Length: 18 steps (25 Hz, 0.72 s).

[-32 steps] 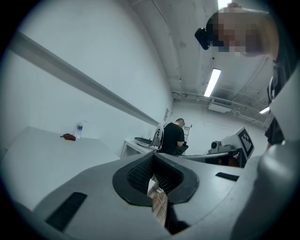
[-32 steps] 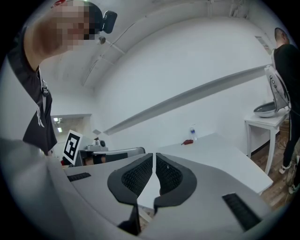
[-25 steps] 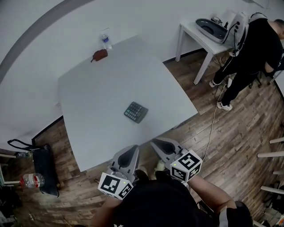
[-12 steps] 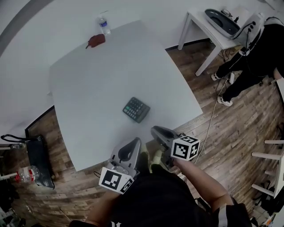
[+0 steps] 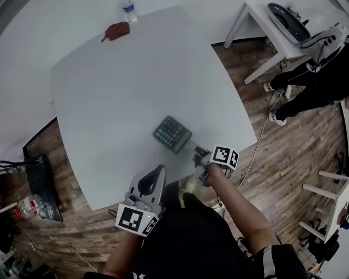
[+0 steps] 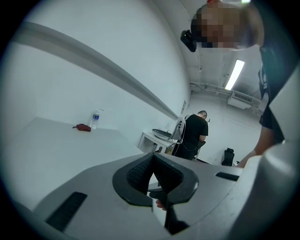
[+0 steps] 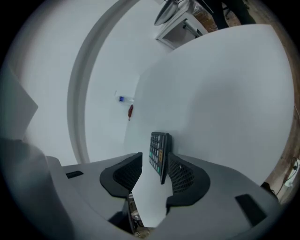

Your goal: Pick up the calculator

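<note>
A dark calculator (image 5: 172,134) with green keys lies flat on the white table (image 5: 109,109), near its front right edge. My right gripper (image 5: 196,150) is low at that edge and rolled on its side. Its jaws are opening, and in the right gripper view the calculator's (image 7: 159,151) near end stands between the two pads. One pad is close beside it and the other is apart from it, so nothing presses on it. My left gripper (image 5: 158,171) hangs shut and holding nothing in front of the table's edge; in its own view the left gripper's (image 6: 153,155) tips meet.
A water bottle (image 5: 128,8) and a small red thing (image 5: 115,30) sit at the table's far side. A white side table (image 5: 256,24) and a person in black (image 5: 322,76) are at the right. A dark bag (image 5: 38,182) and a bottle (image 5: 24,207) lie on the wooden floor at the left.
My right gripper dropped from in front of my body to the table's edge, rolled onto its side and opened around the calculator's near end. The left gripper sank a little.
</note>
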### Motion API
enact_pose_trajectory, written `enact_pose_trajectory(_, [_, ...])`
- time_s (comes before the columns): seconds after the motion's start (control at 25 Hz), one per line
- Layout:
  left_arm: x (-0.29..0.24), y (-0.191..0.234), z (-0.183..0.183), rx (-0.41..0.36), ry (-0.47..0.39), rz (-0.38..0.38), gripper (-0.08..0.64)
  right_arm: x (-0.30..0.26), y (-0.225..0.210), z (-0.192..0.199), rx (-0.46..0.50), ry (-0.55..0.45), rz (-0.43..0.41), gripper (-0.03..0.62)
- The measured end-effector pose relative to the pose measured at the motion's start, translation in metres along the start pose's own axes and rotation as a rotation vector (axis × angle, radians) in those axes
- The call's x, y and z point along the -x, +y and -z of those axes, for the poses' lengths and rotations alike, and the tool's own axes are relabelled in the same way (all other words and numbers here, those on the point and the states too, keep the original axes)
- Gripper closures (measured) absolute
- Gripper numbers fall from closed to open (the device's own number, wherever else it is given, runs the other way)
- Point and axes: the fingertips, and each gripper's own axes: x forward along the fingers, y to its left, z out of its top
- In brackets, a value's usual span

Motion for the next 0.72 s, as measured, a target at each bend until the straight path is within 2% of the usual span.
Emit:
enact_pose_trajectory(0.24, [-0.007,0.020,-0.001,0.013,0.025,-0.013,0.555,-0.026,-0.023,0.002,-0.048,0.032,0.032,0.440])
enact_pose_trajectory(0.64, [-0.013,0.036,-0.001,0.030,0.043,-0.035,0.555,-0.053,-0.031,0.007,-0.060,0.107,0.038,0.443])
enact_pose_trajectory(0.72, [-0.012,0.039,-0.001,0.031,0.043,-0.042,0.555,-0.056,-0.032,0.008,-0.062,0.112,0.036,0.494])
